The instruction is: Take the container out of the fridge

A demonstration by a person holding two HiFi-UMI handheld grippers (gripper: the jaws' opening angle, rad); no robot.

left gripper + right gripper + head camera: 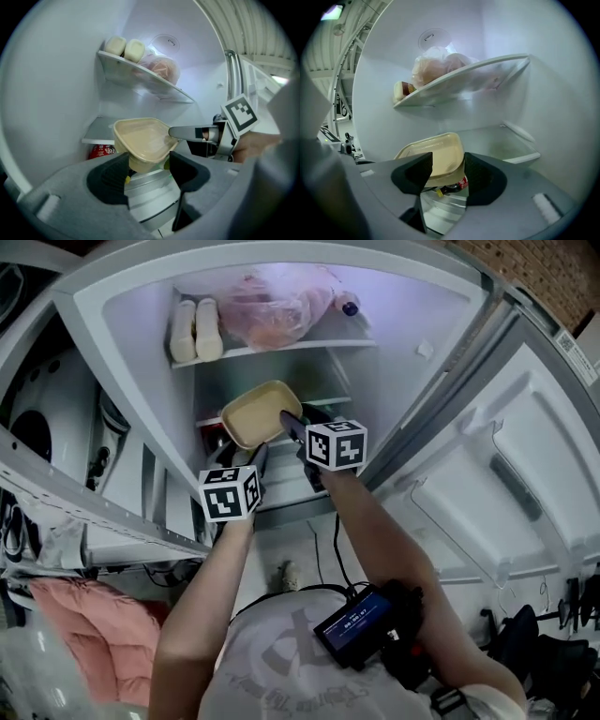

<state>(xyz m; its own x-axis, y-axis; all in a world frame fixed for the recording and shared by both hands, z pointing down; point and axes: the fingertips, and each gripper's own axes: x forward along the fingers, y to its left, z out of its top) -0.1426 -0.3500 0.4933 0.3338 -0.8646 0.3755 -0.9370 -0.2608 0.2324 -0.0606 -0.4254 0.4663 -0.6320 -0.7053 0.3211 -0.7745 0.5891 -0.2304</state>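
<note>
A shallow tan container (255, 415) with a lid hangs tilted in the air inside the open fridge, in front of the middle shelf. My left gripper (259, 459) reaches in from below and is shut on the container's (140, 138) base, the dark pads (111, 172) pressed on either side of it. My right gripper (292, 426) comes in from the right. One grey finger (185, 132) lies at the lid's rim. In the right gripper view the container's (436, 157) edge sits between widely spread jaws (447, 171), and I see no firm pinch.
A red cola can (103, 151) lies under the container on the lower level. The upper shelf (281, 349) carries two pale bottles (195, 329) and a bagged pink item (272, 310). The fridge door (506, 474) stands open at right. Pink cloth (94, 624) lies at lower left.
</note>
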